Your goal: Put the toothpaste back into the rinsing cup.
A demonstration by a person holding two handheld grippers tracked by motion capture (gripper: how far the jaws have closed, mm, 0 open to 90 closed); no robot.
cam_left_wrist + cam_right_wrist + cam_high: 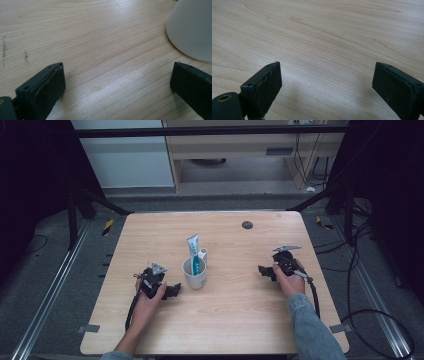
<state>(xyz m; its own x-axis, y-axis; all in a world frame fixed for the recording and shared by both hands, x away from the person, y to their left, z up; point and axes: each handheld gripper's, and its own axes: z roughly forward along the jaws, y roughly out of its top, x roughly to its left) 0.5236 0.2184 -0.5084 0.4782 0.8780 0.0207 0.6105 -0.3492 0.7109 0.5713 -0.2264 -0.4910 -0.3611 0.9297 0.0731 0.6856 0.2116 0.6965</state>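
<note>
Jaws wide apart on both, nothing between them but bare wood. Left gripper (172, 291) resting on wooden table (240, 320), just left of white mug (195, 275), tips pointed at it, not touching. Same in left gripper view: left gripper (117, 82) spread over tabletop (87, 37), mug wall (192, 27) curving in just past the far jaw, small gap between. Mug upright near table centre, holding blue-and-white toothpaste tube (194, 254) standing tilted, plus a white item beside the tube, too small to identify. Right gripper (264, 271) well right of mug, down on table, tips pointed toward mug. Right gripper view: right gripper (327, 82) spread, plain wood grain (324, 32) ahead. Small dark round disc (247, 225) behind mug, toward table's far edge.
</note>
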